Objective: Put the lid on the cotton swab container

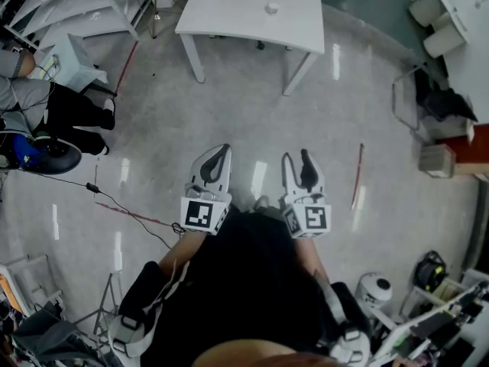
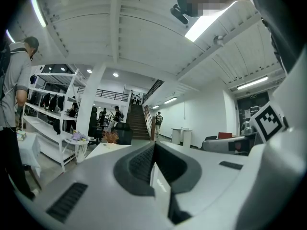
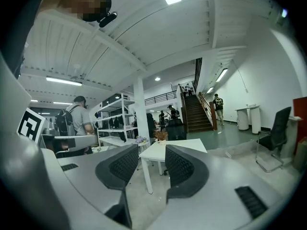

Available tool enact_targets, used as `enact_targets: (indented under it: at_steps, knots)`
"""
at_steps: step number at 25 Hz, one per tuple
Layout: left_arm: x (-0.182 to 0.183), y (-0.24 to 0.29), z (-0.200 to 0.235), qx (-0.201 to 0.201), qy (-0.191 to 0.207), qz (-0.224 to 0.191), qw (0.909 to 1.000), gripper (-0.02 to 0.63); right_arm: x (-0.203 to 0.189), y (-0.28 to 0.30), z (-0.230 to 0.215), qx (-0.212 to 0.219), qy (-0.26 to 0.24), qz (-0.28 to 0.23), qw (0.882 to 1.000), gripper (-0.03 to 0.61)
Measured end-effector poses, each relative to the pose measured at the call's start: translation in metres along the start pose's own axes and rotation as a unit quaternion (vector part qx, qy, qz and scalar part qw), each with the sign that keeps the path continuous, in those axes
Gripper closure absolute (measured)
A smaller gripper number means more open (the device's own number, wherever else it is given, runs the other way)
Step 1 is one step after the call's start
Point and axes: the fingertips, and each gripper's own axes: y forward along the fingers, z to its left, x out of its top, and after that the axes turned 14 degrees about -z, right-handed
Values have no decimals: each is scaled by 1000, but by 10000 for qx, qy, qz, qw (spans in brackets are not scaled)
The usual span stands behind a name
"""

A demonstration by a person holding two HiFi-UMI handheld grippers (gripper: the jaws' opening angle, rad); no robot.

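Observation:
A white table stands across the floor ahead of me, with a small pale round thing on it, too small to identify. A potted dry plant sits at its far end. Both grippers hang at waist height over bare floor, well short of the table. My left gripper is shut, its dark pads meeting with nothing between them. My right gripper is open and empty; the table shows through the gap between its pads. No swab container or lid is clearly visible.
A seated person is at the left beside a white desk. Cables trail over the floor and a red rod lies at the right. Boxes and gear line the right wall. A person with a backpack stands by shelves.

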Motion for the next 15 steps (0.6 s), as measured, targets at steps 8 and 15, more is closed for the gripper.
enact_targets:
  at_steps: [8, 15]
  knots:
    - [-11, 4, 34, -279, -80, 96, 9995, 609, -13, 26, 20, -236, 143, -2, 9996, 422]
    - [-36, 47, 43, -337, -164, 257, 9990, 609, -28, 66, -8, -267, 238, 43, 9994, 422]
